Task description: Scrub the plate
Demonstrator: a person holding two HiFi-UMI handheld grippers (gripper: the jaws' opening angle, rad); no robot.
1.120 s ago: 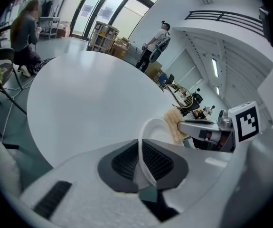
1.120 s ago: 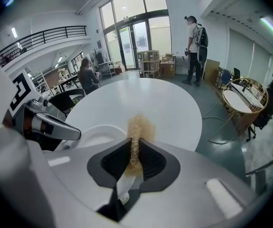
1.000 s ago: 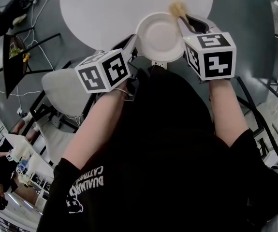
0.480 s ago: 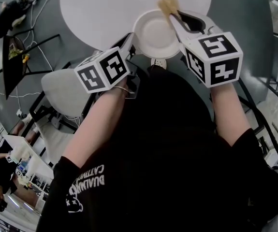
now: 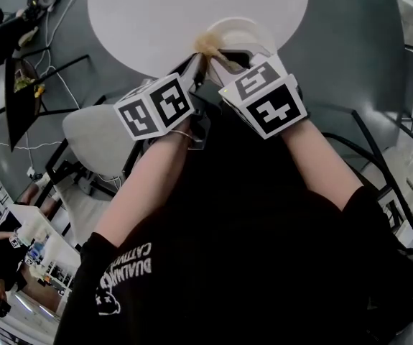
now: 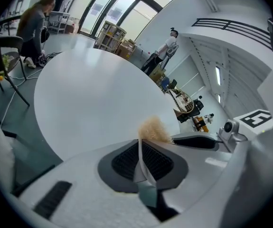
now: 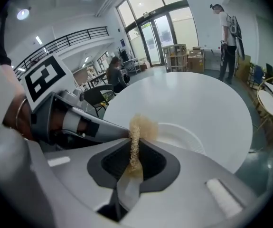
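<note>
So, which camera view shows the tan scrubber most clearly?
The right gripper view: the scrubber runs clamped between the jaws there, its fluffy end by the plate. The left gripper view shows only the fluffy end beyond the jaws. The head view shows a small tan tuft at the plate's rim.

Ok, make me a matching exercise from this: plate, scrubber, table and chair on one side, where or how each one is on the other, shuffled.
1 plate
2 scrubber
3 table
4 chair

a shut in the right gripper
b beside the table, at the head view's left
c rim pinched by the left gripper
d round white top beyond both grippers

Pairs: 1-c, 2-a, 3-d, 4-b
</note>
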